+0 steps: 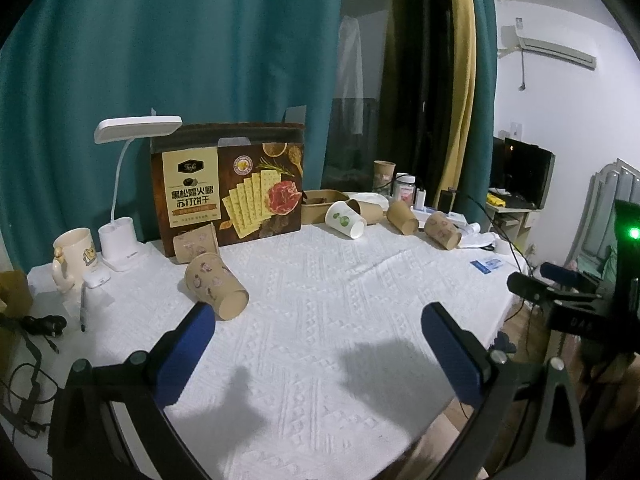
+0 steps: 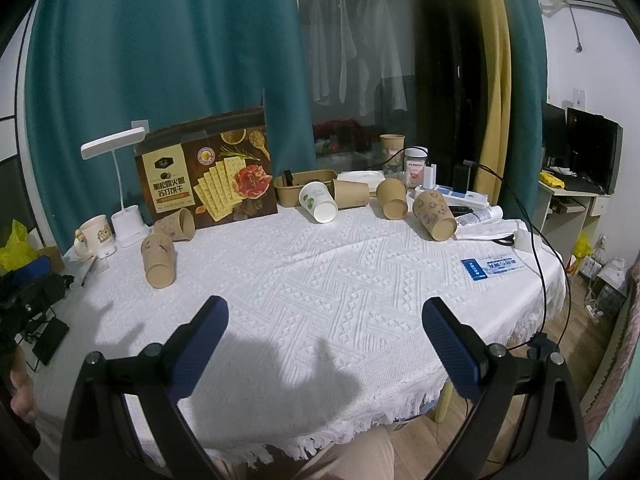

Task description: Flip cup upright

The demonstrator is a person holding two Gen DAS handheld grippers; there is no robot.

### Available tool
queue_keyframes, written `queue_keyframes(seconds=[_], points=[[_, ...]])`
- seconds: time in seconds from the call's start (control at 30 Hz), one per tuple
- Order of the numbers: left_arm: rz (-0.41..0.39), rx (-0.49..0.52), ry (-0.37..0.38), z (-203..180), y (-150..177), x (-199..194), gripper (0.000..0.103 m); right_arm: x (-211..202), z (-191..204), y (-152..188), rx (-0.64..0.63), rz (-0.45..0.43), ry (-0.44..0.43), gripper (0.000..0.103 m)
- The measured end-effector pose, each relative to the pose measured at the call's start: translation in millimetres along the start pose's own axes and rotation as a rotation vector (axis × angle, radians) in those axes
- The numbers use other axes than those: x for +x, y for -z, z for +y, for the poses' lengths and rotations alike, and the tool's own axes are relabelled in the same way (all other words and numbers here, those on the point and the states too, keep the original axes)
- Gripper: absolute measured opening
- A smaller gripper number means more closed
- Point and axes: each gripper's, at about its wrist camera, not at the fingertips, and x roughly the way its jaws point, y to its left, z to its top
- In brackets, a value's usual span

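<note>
Both tongs are hovering over the tabletop (image 2: pixel 320 272), which is wearing a white textured cloth, and both are gaping wide with nothing between their blue pads. The left tongs (image 1: pixel 318 320) are sitting low over the near part of the cloth, their left pad (image 1: pixel 188 356) lying just beside the patterned brown cup (image 1: pixel 216 286), which is lying on its side with its open mouth facing the camera; whether pad and cup are touching cannot be told. In the right wrist view the right tongs (image 2: pixel 322 320) are hanging over bare cloth, well apart from that same cup (image 2: pixel 159 261), which is resting at the left of the tabletop. A second patterned cup (image 2: pixel 176 224) is lying on its side just behind it, against the cracker box (image 2: pixel 208 176). Toward the back, a white cup (image 2: pixel 318 202) and three more brown cups are lying tipped over in a loose row, near a brown tray (image 2: pixel 304 190). A white desk lamp (image 1: pixel 128 184) and a cream mug (image 1: pixel 74 254) are standing at the left edge, and a blue-and-white card (image 2: pixel 490 268) is lying flat at the right.
</note>
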Motion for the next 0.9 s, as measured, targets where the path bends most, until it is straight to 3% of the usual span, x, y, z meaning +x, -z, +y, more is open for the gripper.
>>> queue_keyframes(seconds=[0.9], points=[[0.004,-0.003,0.003,2.0,-2.1,-0.8,0.103,0.3,2.1,-2.6,-0.007,0.005,-0.002,0.096]])
